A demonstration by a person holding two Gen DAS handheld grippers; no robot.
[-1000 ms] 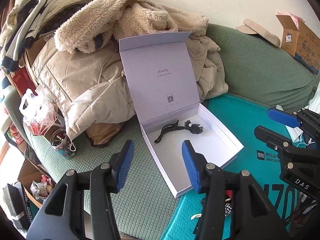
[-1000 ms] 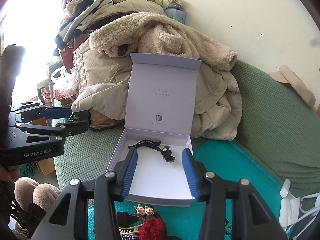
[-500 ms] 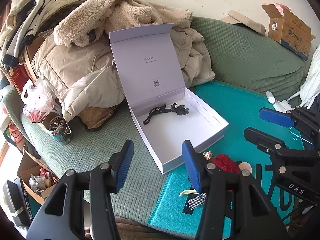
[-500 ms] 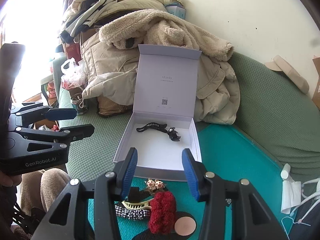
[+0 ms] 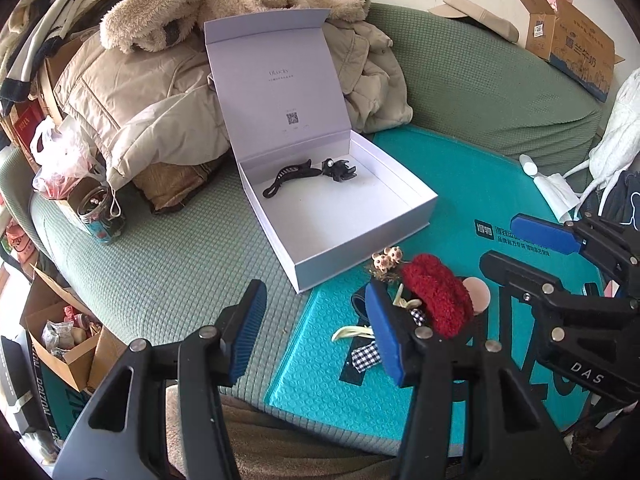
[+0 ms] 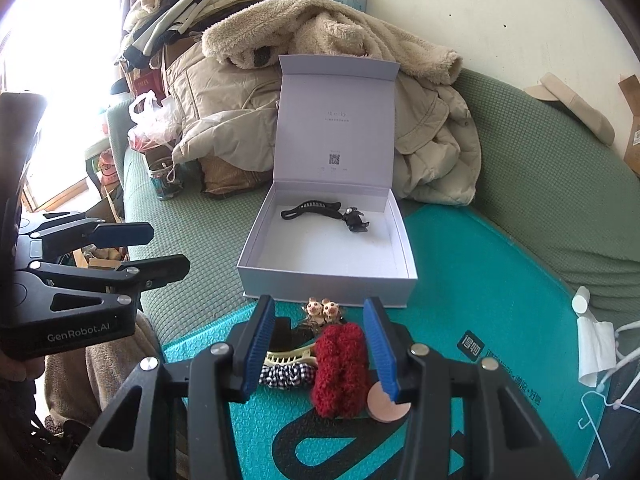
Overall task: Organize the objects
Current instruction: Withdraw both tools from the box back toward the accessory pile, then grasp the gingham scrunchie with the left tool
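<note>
An open white box (image 6: 320, 280) sits on the green sofa with its lid upright. Inside lie a long black hair clip (image 6: 310, 208) and a small black claw clip (image 6: 354, 220). In front of it, on the teal mat (image 6: 480, 300), is a heap of hair accessories: a red fluffy scrunchie (image 6: 340, 368), a piglet hair tie (image 6: 323, 308), a cream claw clip (image 6: 288, 356) and a checked bow (image 6: 284, 374). My right gripper (image 6: 320, 346) hovers open over this heap. My left gripper (image 5: 316, 326) is open and empty just left of the scrunchie (image 5: 436, 296).
Coats and a fleece blanket (image 5: 168, 80) are piled behind the box. A jar (image 5: 98, 216) and a plastic bag (image 5: 60, 160) stand at the left. A cardboard carton (image 5: 572, 44) rests on the sofa back, with tissues (image 6: 596, 348) and a white hanger (image 6: 600, 412) at the right.
Both grippers drew back from the box and sank lower. The heap of hair accessories came into view under them. Neither gripper's opening visibly changed.
</note>
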